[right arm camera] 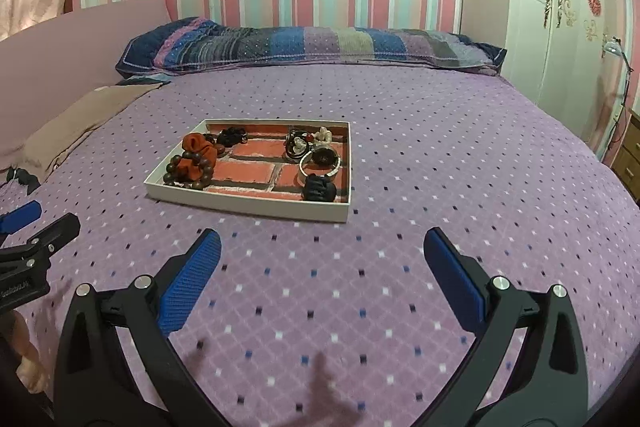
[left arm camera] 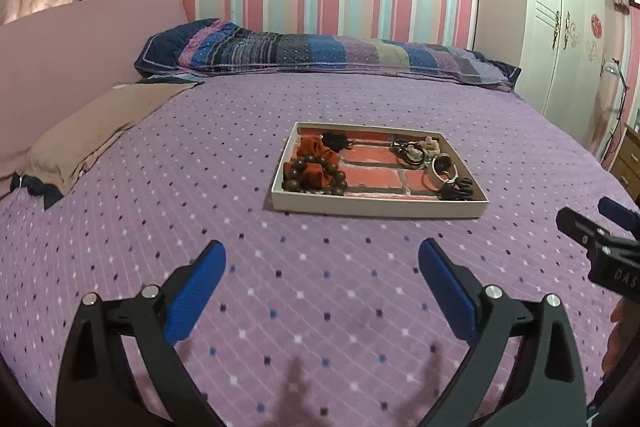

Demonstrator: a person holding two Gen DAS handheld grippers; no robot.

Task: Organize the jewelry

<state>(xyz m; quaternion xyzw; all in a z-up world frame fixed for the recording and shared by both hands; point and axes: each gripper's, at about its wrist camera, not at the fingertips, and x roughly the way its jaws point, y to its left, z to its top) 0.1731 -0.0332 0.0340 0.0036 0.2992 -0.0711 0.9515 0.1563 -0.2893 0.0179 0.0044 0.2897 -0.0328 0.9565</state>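
While angled downward, both hand-held grippers (left arm camera: 322,263) (right arm camera: 322,251) gape above bedspread (left arm camera: 320,307).

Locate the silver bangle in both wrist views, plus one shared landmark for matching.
Left wrist: silver bangle sits right of centre, in the tray's right half, just behind the black hair claw.
Right wrist: silver bangle sits at centre, slightly above the middle, again by the tray's right wall.
Shared landmark: the orange scrunchie at the tray's left end.
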